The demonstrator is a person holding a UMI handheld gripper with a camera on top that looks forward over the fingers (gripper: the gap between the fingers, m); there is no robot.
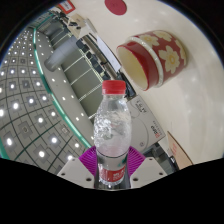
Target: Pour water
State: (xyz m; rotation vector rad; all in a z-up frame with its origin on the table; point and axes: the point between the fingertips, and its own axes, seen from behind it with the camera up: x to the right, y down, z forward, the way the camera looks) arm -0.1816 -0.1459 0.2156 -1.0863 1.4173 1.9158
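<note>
A clear plastic water bottle [112, 128] with a red cap [114, 88] and a red label stands between my fingers, rising straight ahead of them. My gripper [111, 165] is shut on it, the magenta pads [88, 160] pressing its lower body on both sides. Water fills the bottle's upper part. Beyond the cap and to its right sits a red and cream patterned cup [153, 55] on a white table [185, 110]. The whole scene appears tilted, with the cup's mouth facing left. The cap is on the bottle.
A ceiling with a grid of small lights [30, 100] fills the space left of the bottle. A red round mark [117, 5] lies on the table beyond the cup. Some printed sheets or boxes [150, 125] lie on the table just right of the bottle.
</note>
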